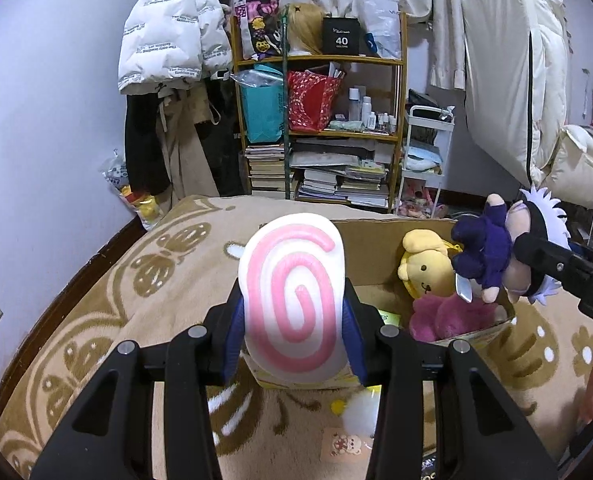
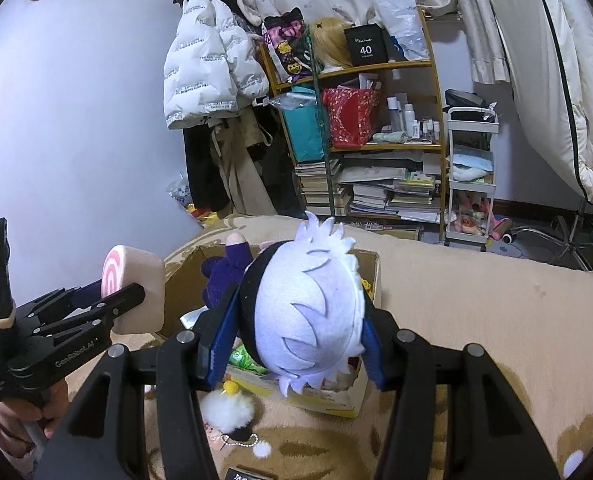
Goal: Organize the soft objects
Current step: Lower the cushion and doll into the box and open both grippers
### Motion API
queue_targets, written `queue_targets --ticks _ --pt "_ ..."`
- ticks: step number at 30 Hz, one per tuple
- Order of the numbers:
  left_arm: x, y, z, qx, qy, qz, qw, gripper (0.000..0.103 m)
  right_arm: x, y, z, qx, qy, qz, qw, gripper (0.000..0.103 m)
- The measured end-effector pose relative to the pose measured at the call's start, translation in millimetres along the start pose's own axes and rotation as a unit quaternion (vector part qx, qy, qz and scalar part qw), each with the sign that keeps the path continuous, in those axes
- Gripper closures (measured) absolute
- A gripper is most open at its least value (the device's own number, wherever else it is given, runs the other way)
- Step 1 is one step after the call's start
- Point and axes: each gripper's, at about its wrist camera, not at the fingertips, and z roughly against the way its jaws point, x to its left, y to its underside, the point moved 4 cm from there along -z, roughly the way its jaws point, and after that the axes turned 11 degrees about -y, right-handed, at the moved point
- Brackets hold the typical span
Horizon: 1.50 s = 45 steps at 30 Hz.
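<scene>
My left gripper [image 1: 294, 312] is shut on a pink-and-white spiral cushion [image 1: 294, 292], held above the near-left edge of an open cardboard box [image 1: 376, 236]; it also shows in the right wrist view [image 2: 136, 292]. My right gripper [image 2: 292, 320] is shut on the head of a white-haired plush doll [image 2: 308, 312] in purple clothes, held over the box [image 2: 372, 276]; the doll also shows in the left wrist view [image 1: 492, 252]. Inside the box lie a yellow plush [image 1: 424, 268] and a pink plush [image 1: 448, 316].
The box sits on a beige patterned blanket [image 1: 136, 300]. A white pom-pom keychain [image 2: 228, 412] and small trinkets lie on the blanket in front of the box. Behind stand a cluttered shelf [image 1: 320, 120], hanging coats [image 1: 168, 40] and a white trolley [image 2: 470, 176].
</scene>
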Motion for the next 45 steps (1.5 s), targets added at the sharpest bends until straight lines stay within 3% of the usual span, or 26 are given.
queue_targets --ticks 7,32,45 --pt "-12.3 1.1 -4.4 -0.006 0.0 -0.022 0.9997 0.062 -1.3 -4.2 -11.2 0.008 -0.001 0.004 1.0 0.046" --pt "-24.0 3.5 -32.2 0.043 0.013 -0.029 0.9986 0.06 -15.7 -0.7 -37.4 0.026 -0.006 0.0 1.0 0.045" --pt "-19.6 6.3 -37.7 0.055 0.006 -0.02 0.9983 0.047 -17.5 4.6 -42.4 0.035 -0.012 0.001 0.999 0.042"
